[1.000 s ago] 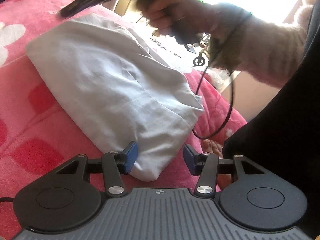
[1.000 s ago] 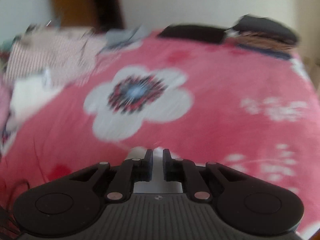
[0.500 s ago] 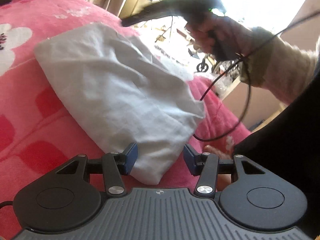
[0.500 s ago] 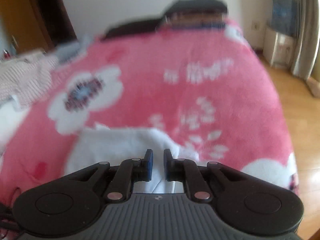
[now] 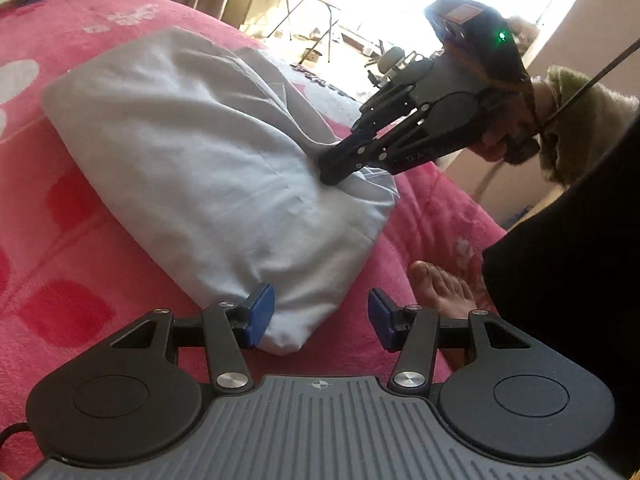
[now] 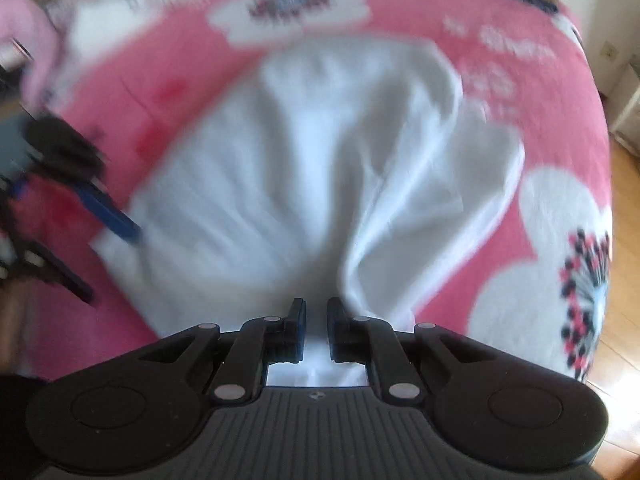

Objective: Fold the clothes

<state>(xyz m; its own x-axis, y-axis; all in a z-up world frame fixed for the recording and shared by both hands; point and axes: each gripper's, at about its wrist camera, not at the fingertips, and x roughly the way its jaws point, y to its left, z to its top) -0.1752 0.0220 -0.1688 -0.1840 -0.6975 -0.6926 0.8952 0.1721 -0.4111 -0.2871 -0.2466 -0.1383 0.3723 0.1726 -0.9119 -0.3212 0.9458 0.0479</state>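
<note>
- White garment [image 5: 192,168]: lying part-folded on the pink floral blanket [image 5: 60,240], its near corner sitting between the pads of my left gripper [image 5: 316,316].
- Left gripper: I am holding its jaws spread; one blue pad is touching cloth, the other standing apart.
- Right gripper [image 6: 316,320]: I am keeping it nearly pressed together, pinching a bunch of the garment's edge.
- Risk: I am judging that the thin pinch may slip, undoing the fold.
- Room: the blanket is lying bare around the garment; the bed's edge is running near the right gripper.
</note>
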